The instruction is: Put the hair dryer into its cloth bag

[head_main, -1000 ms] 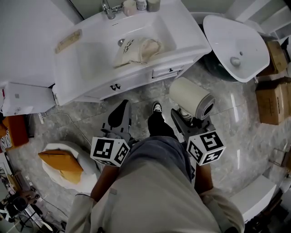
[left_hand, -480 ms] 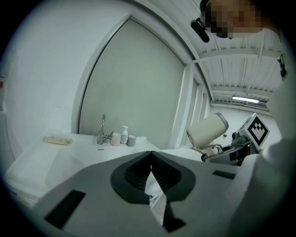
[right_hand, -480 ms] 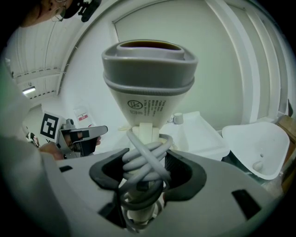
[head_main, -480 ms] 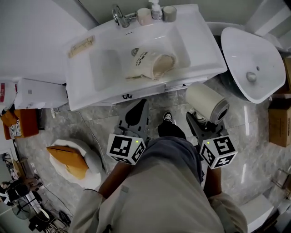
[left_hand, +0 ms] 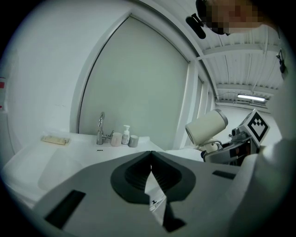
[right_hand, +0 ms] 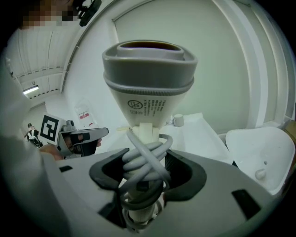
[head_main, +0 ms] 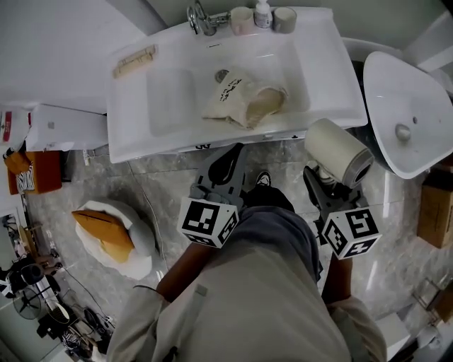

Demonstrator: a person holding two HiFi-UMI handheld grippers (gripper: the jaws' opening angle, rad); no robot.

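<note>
Head view: a white sink counter [head_main: 131, 131] spans the far side of the scene, and a second white basin [head_main: 407, 106] stands to its right. The cream cloth bag [head_main: 244, 102] lies crumpled in the counter's basin, dark print facing up, its mouth toward the right.

On the near right, over the marbled floor, the cream hair dryer [head_main: 338, 152] sits in the right gripper [head_main: 318, 182], well apart from the bag. In the right gripper view, that gripper's [right_hand: 145, 159] jaws clamp the dryer's [right_hand: 148, 78] handle, which is wound with grey cord [right_hand: 145, 159], and the barrel rises above them.

The left gripper [head_main: 230, 161] hangs just short of the counter's near edge, left of the dryer. In the left gripper view, its [left_hand: 151, 159] jaws are pressed together with nothing between them.

A faucet [head_main: 200, 15] and a pump bottle [head_main: 263, 14] stand on the far rim.
</note>
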